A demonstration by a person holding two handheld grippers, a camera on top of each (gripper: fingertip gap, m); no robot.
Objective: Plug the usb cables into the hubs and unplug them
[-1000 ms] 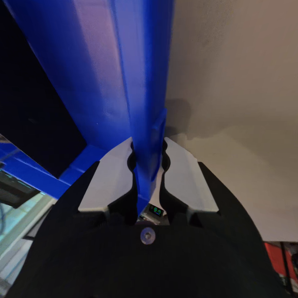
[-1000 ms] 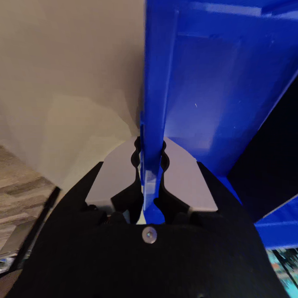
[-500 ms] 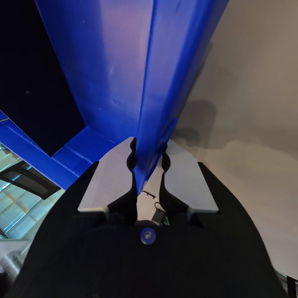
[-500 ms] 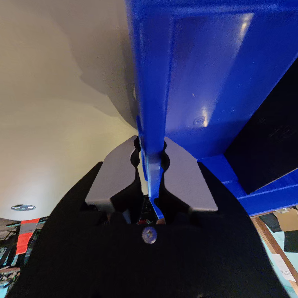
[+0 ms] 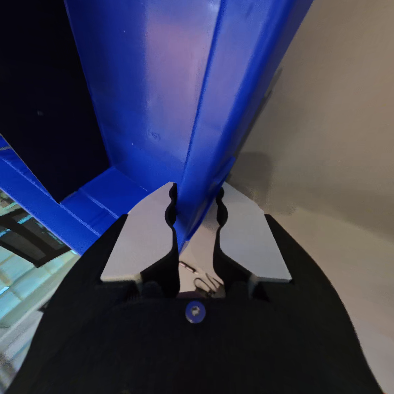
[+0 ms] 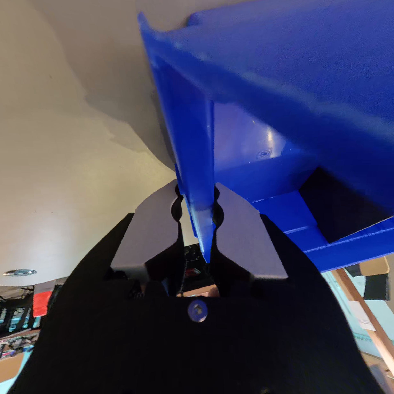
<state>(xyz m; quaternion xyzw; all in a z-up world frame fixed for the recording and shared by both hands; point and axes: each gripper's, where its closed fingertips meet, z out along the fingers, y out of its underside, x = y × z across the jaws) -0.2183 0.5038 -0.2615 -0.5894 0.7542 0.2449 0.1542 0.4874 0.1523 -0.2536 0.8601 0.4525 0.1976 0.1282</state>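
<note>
Against a beige ceiling (image 5: 319, 106), a blue bin's (image 5: 160, 85) wall is being clamped by the right gripper (image 6: 197, 202) at frame centre, while the left gripper's (image 5: 196, 204) fingers are being held apart around it.

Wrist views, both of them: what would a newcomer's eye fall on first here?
A big blue plastic bin fills the upper half of both views, raised against a plain pale surface. In each view one of its walls runs straight down between the fingers of that view's own tool: the left tool and the right tool. No cable or hub stands out anywhere.
</note>
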